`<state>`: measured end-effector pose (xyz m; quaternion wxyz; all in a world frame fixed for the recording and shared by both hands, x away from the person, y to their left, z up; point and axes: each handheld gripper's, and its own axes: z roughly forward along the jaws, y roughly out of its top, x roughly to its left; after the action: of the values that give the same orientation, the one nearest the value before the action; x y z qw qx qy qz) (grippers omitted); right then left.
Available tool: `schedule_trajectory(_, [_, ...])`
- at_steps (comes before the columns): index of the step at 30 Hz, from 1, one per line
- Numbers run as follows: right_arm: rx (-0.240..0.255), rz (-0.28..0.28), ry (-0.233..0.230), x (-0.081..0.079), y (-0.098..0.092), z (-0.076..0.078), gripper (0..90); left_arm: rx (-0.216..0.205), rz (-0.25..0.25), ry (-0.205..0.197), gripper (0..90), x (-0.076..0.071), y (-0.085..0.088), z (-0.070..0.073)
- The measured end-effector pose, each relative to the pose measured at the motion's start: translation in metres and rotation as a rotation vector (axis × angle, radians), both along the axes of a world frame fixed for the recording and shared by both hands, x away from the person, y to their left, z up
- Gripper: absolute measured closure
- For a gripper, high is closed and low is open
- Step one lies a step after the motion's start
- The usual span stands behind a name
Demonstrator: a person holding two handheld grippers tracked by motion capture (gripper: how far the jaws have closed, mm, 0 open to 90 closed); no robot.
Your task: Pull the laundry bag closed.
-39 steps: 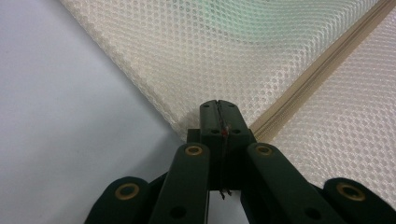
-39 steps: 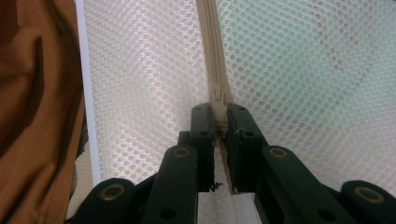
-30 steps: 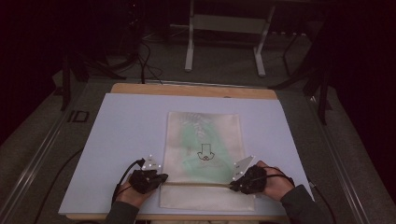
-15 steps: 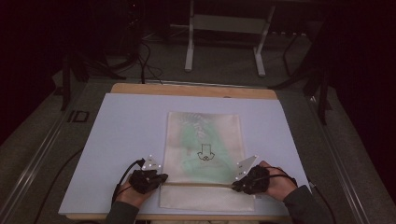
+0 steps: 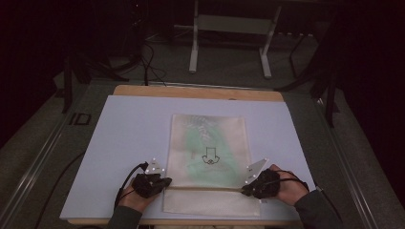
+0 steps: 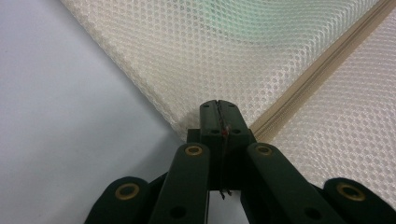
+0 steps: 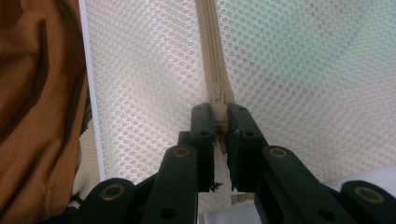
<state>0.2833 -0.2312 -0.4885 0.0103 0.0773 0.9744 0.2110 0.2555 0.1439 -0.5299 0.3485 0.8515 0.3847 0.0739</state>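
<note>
A cream mesh bag [image 5: 208, 143] lies flat on the pale table [image 5: 124, 143], with something green [image 5: 200, 148] inside it. A beige zipper [image 5: 205, 188] runs across the bag near its front. My left gripper [image 5: 165, 182] is at the zipper's left end. In the left gripper view its jaws [image 6: 218, 105] are pressed together on the bag's edge, beside the zipper [image 6: 322, 70]. My right gripper [image 5: 244, 190] is at the right end. There its jaws [image 7: 218, 109] are shut on the zipper pull [image 7: 217, 95], and the zipper [image 7: 210, 51] runs on beyond.
The table's wooden far edge [image 5: 191, 92] shows behind the pale sheet. Beyond it, a metal stand [image 5: 193, 43] and cables [image 5: 148, 57] sit on the dark floor. Brown cloth [image 7: 37, 93] fills the left of the right gripper view.
My right gripper has edged slightly to the right along the zipper line. The left gripper has stayed put.
</note>
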Motion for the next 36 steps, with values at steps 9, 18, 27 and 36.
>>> schedule_trajectory(9, [0.0,0.005,0.001,0.001,-0.002,0.0,82.5,0.001,-0.001,0.0,89.4,0.0,0.0,0.0])
schedule_trajectory(18, [-0.007,-0.015,0.005,0.001,-0.013,0.001,82.5,0.002,-0.003,0.0,89.4,0.0,0.0,0.0])
schedule_trajectory(27, [-0.012,-0.051,0.014,0.001,-0.031,-0.001,82.5,0.002,-0.002,0.0,89.3,0.0,0.0,0.0])
schedule_trajectory(36, [0.028,-0.074,0.027,0.001,-0.034,-0.005,73.8,-0.04,0.006,0.014,89.1,0.001,0.003,-0.001])
